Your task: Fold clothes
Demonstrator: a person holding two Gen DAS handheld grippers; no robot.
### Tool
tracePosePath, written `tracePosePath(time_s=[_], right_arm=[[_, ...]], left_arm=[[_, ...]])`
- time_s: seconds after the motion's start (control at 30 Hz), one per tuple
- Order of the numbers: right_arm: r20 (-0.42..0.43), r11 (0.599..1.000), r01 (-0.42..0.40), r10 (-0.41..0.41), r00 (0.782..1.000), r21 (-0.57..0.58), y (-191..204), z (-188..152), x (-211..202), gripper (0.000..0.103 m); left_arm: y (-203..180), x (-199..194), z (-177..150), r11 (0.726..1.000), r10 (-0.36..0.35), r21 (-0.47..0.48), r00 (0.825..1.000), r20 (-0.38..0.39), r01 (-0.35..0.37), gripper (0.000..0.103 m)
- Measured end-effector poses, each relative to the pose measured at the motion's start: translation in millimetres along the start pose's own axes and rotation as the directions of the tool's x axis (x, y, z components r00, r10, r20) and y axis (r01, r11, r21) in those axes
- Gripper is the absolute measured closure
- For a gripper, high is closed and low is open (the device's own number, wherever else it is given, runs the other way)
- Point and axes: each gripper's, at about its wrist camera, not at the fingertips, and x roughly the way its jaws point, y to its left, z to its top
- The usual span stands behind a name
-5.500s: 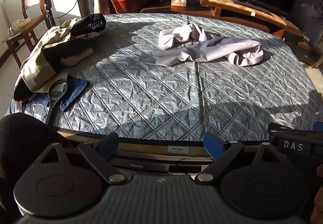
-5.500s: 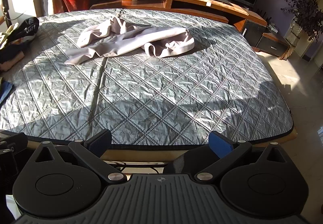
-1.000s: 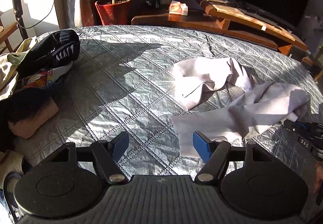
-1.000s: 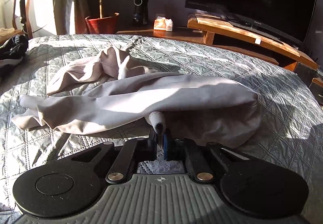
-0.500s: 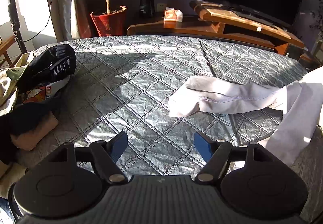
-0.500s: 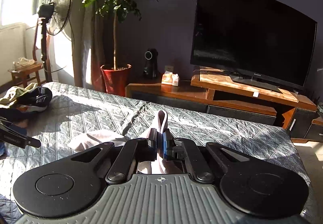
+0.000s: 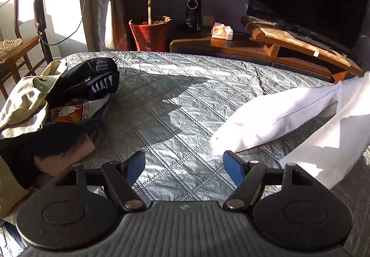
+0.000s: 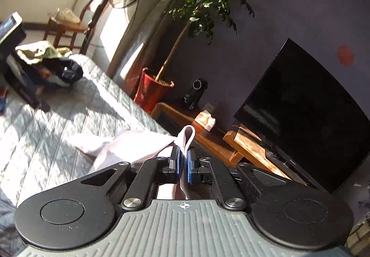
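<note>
I am holding the white trousers (image 8: 129, 146) up with my right gripper (image 8: 182, 164). Its blue pads (image 8: 176, 159) are pinched almost fully together on a small loop of the cloth, and that loop is poking up between them. The rest of the cloth is hanging down from the pinch and trailing onto the grey quilted cover (image 8: 57, 122).

In the left wrist view the trousers (image 7: 277, 116) are lying on the right side of the quilted cover (image 7: 166, 104). One leg is stretching from the far right, where it is lifted, down to the near middle. So its long line is running from far right to near left. A second part is hanging lower on the right, and I cannot tell for sure if it is the other leg, because the edge of the view is cutting it off.

My left gripper (image 7: 185, 165) is standing about half open, with nothing between its pads. The loose end of the leg is lying just past the right pad (image 7: 233, 166), a little to the right of the gap. That makes the left gripper the nearer one to that end. I think I need to move it right and forward to catch it.

A pile of other clothes (image 7: 57, 104) is sitting far off on the left.
</note>
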Motion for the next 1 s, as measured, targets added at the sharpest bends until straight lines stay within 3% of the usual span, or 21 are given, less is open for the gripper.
tracePosePath(time_s=[0.07, 0.17, 0.23, 0.3, 0.4, 0.53, 0.6, 0.7, 0.73, 0.77, 0.8, 0.9, 1.0], right_arm=[[-0.105, 1.0, 0.025, -0.025, 0.994, 0.001, 11, -32, 11, 0.095], [-0.034, 0.998, 0.007, -0.004, 0.999, 0.068, 24, -40, -10, 0.094], [0.018, 0.999, -0.044, 0.044, 0.999, 0.013, 43, -32, -16, 0.085], [0.041, 0.989, -0.085, 0.091, 0.995, -0.124, 71, -27, -14, 0.081], [0.055, 0.944, -0.098, 0.121, 0.991, -0.316, 108, -30, -6, 0.077], [0.096, 0.82, -0.029, 0.103, 0.99, -0.572, 146, -48, 3, 0.043], [0.121, 0.794, -0.01, 0.105, 0.987, -0.608, 155, -52, 8, 0.042], [0.126, 0.807, -0.007, 0.1, 0.987, -0.59, 157, -46, 21, 0.05], [0.104, 0.83, -0.05, 0.129, 0.986, -0.556, 153, -38, 26, 0.058], [0.079, 0.852, -0.1, 0.163, 0.983, -0.514, 149, -29, 30, 0.088], [0.057, 0.87, -0.149, 0.198, 0.978, -0.471, 145, -21, 34, 0.103], [0.116, 0.971, -0.171, 0.192, 0.975, -0.166, 95, 17, 43, 0.101], [0.194, 0.98, -0.142, 0.114, 0.974, 0.137, 31, 54, 52, 0.101]], left_arm=[[1, -1, 0, 1.0, -0.006, 0.0, 1.0, 0.004, 0.006, 0.031], [2, -1, 0, 1.0, -0.01, 0.001, 1.0, 0.004, 0.01, 0.031], [2, 0, 1, 1.0, -0.015, -0.004, 1.0, 0.001, 0.015, 0.031], [0, 1, 1, 1.0, -0.016, 0.001, 1.0, 0.002, 0.016, 0.031], [-3, 1, 0, 1.0, -0.013, 0.019, 1.0, 0.001, 0.013, 0.031], [-1, 1, -1, 1.0, -0.013, 0.022, 1.0, -0.001, 0.013, 0.03], [0, 2, -1, 1.0, -0.015, 0.015, 1.0, -0.005, 0.015, 0.03], [-1, 3, -1, 1.0, -0.019, 0.016, 1.0, -0.006, 0.019, 0.03], [-1, 3, -1, 1.0, -0.02, 0.018, 1.0, -0.004, 0.02, 0.03], [-2, 3, -1, 1.0, -0.02, 0.019, 1.0, -0.004, 0.02, 0.03], [-2, 3, -1, 1.0, -0.021, 0.02, 1.0, -0.004, 0.021, 0.03], [0, 4, -1, 1.0, -0.015, 0.011, 1.0, -0.005, 0.015, 0.03], [3, 5, 0, 1.0, -0.01, -0.005, 1.0, -0.006, 0.01, 0.029]])
